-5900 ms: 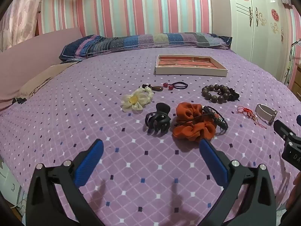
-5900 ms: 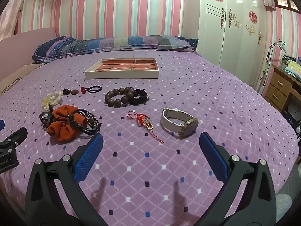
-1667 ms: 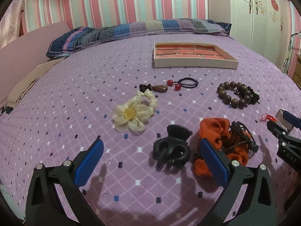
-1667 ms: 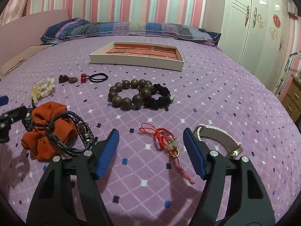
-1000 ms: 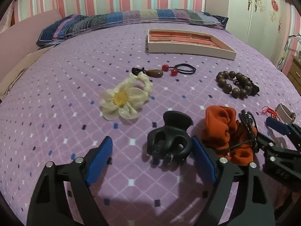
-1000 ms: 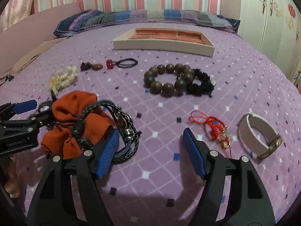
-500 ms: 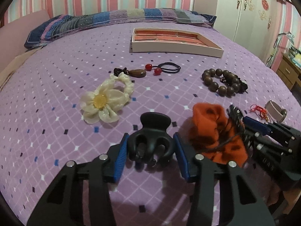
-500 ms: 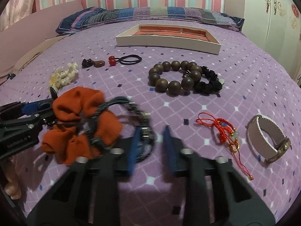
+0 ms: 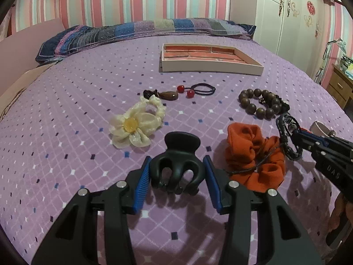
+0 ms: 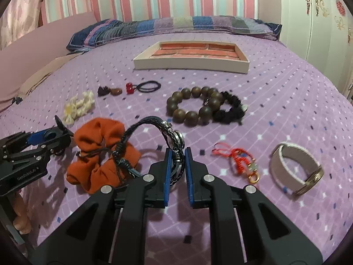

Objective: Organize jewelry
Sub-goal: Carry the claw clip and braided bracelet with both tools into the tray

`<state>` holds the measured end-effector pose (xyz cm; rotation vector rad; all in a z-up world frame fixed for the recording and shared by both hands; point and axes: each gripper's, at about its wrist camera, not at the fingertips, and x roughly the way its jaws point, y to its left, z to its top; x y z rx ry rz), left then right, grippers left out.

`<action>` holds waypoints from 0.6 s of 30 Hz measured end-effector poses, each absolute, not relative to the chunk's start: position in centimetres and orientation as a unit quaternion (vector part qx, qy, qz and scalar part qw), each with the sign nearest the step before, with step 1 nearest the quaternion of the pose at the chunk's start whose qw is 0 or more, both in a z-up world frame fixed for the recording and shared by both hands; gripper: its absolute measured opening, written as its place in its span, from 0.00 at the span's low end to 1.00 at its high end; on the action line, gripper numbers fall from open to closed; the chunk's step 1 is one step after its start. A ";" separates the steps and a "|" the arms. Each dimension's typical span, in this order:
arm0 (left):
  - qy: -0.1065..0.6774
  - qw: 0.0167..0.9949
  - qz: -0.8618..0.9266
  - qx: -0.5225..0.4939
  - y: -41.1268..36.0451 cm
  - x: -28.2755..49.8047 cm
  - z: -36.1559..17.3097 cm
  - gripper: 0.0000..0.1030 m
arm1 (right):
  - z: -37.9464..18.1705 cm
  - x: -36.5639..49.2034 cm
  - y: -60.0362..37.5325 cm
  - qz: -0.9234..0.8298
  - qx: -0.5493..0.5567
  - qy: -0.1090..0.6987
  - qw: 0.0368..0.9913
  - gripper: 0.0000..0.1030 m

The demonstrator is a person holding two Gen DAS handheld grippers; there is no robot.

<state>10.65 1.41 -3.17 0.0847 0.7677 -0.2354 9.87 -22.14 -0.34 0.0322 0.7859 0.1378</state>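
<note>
"GenRobot.AI" on left hand-held gripper (image 10: 47,137), clamped on black claw clip (image 9: 176,163); right hand-held gripper (image 10: 175,154) pinching braided bracelet (image 10: 152,123)

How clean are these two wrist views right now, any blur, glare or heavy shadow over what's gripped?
Left wrist view: sharp; the black plastic claw clip casts soft shadows toward the camera; fisheye bends the striped wall. Right wrist view: slightly soft at the edges, the black braided leather bracelet still readable; no glare in either.
</note>
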 end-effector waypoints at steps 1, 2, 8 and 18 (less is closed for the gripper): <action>0.372 0.920 -0.113 0.041 1.4 10.6 -3.0 0.46 | -0.1 9.9 -22.3 0.067 0.016 0.380 0.923 0.12; 0.369 0.922 -0.110 0.042 1.4 10.7 -2.8 0.46 | 0.2 9.9 -22.4 0.067 0.016 0.377 0.924 0.12; 0.362 0.926 -0.099 0.035 1.5 11.3 -1.2 0.46 | 1.9 10.4 -22.9 0.066 0.017 0.360 0.930 0.12; 0.326 0.941 -0.080 0.040 0.7 16.7 4.3 0.46 | 6.7 15.7 -24.7 0.060 0.025 0.315 0.947 0.12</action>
